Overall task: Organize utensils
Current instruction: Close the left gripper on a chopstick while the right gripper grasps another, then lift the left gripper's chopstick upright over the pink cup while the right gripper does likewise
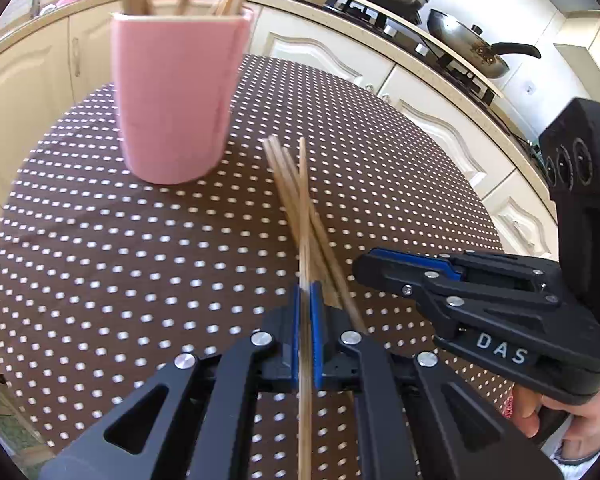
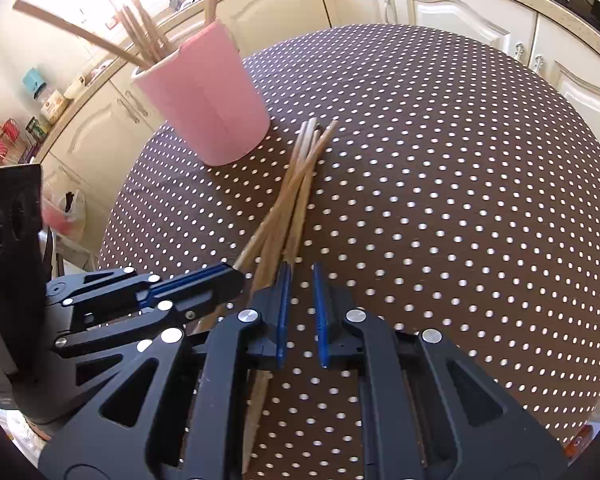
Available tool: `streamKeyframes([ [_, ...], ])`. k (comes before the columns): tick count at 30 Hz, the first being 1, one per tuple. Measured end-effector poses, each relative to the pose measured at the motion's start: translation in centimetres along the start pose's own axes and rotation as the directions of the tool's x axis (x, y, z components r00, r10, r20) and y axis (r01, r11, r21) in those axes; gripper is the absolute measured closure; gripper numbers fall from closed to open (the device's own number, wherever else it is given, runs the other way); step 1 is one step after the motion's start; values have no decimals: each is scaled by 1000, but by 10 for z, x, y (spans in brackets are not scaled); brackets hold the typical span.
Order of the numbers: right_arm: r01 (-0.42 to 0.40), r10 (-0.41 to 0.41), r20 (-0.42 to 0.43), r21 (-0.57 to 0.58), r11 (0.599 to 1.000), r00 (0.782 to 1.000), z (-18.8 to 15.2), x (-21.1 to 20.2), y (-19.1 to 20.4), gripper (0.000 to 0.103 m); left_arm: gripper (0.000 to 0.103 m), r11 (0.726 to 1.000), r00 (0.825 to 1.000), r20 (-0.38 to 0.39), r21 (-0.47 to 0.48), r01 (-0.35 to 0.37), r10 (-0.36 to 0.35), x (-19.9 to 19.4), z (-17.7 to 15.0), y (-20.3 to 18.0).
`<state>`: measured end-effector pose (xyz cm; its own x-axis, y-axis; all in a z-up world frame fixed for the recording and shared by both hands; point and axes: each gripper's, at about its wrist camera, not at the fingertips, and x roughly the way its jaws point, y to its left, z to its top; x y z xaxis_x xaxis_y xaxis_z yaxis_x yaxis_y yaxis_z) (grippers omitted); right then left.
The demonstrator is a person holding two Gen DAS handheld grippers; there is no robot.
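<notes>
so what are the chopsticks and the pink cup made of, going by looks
Chopsticks: probably bamboo or light wood, with a matte tan, unvarnished surface and no shine. Pink cup: likely plastic or glazed ceramic, smooth and evenly coloured with a soft sheen; the views do not settle which.

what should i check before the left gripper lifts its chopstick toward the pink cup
1. Left gripper closed on one wooden chopstick: ok, blue pads pinch it.
2. Only one stick held: ok, the other loose wooden chopsticks lie outside the pads on the table.
3. Held chopstick free of the pile: not ok, it crosses over the loose ones and may drag them.
4. Right gripper clear of the path: cannot tell, it is open, holds nothing, and sits close beside the pile.
5. Pink plastic cup upright on the brown dotted tablecloth: ok.
6. Room in the cup: cannot tell, several chopsticks already stand in it.
</notes>
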<state>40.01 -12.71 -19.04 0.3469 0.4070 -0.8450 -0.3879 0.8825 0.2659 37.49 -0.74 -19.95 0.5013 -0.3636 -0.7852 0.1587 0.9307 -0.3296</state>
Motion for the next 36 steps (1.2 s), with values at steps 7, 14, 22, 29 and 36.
streamKeyframes([
  [7, 85, -87, -49, -27, 996, 995, 9, 13, 21, 91, 97, 995, 995, -31, 11, -96, 97, -14, -9, 18],
  [14, 198, -213, -145, -114, 974, 966, 26, 32, 60, 90, 97, 990, 988, -63, 23, -139, 140, -5, 3, 17],
  [22, 225, -243, -137, -133, 965, 960, 32, 41, 78, 95, 97, 979, 980, -63, 101, -180, 187, 8, 18, 0],
  [29, 139, -141, -39, -68, 988, 989, 2, 11, 48, 97, 97, 988, 993, -2, 102, -117, 118, -6, 0, -2],
  [36, 4, -4, 121, -1, 1000, 993, -5, -44, 30, 97, 98, 986, 993, 110, 152, -66, 49, -44, -16, -12],
])
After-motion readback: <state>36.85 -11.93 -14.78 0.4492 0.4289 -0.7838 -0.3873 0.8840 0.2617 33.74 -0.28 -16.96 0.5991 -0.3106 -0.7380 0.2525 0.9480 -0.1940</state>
